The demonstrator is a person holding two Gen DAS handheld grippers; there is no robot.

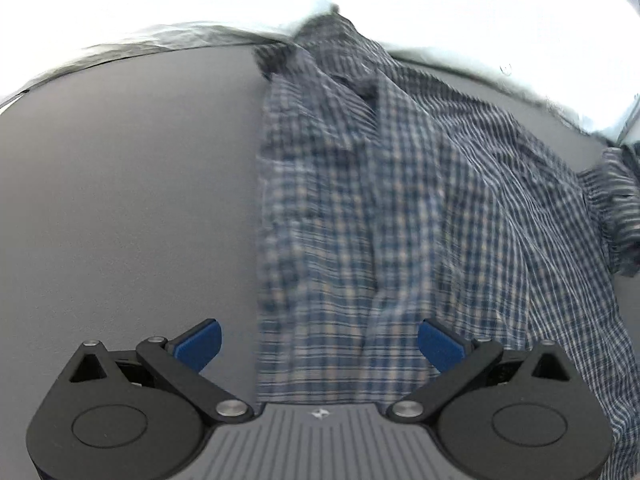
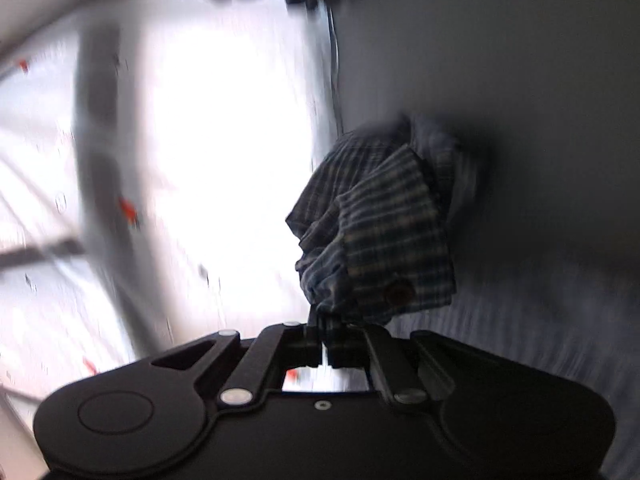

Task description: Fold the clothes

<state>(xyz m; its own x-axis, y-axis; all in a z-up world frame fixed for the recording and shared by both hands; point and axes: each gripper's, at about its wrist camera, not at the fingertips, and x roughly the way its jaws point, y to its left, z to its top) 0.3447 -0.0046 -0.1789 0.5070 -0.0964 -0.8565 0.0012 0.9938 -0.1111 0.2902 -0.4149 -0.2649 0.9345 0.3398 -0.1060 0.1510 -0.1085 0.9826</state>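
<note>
While the right hand-held gripper (image 2: 325,344) pinches its cuff and the left hand-held gripper (image 1: 319,346) gapes, the soft blue checked cotton shirt (image 1: 380,208) looks limp; grip edges.

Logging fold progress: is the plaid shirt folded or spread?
Spread, not folded: the plaid shirt lies rumpled across the grey table, one cuff bunched in the right claw.
</note>
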